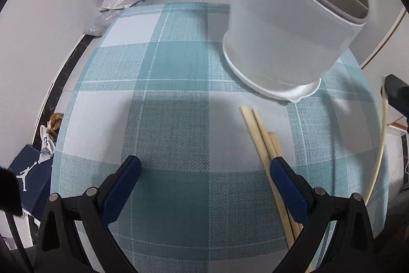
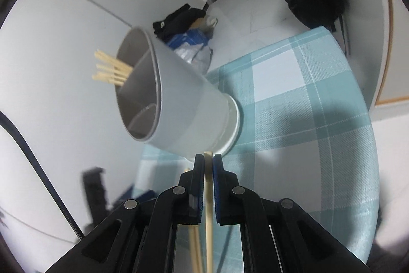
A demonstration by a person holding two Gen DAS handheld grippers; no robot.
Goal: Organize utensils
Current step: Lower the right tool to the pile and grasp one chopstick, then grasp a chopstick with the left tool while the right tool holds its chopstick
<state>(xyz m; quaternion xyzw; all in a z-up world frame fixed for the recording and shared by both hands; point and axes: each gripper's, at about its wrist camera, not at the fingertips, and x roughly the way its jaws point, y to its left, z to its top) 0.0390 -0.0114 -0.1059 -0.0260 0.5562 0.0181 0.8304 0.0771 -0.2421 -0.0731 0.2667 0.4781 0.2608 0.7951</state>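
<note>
Right gripper (image 2: 208, 157) is clamped on one chopstick (image 2: 209, 209), carrying it toward the holder (image 2: 184, 106) on the table (image 2: 306, 99). Left gripper (image 1: 204, 168), spread wide and empty, hovers over the spare chopsticks (image 1: 258, 127). Next: tip it into a compartment.

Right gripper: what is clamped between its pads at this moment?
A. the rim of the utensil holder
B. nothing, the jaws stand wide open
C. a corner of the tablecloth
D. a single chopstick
D: the right gripper is shut on one pale chopstick running between its pads.

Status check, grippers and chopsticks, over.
Right gripper shut on one chopstick. Left gripper open, empty, above loose chopsticks. Holder nearby, nothing blocking.
</note>
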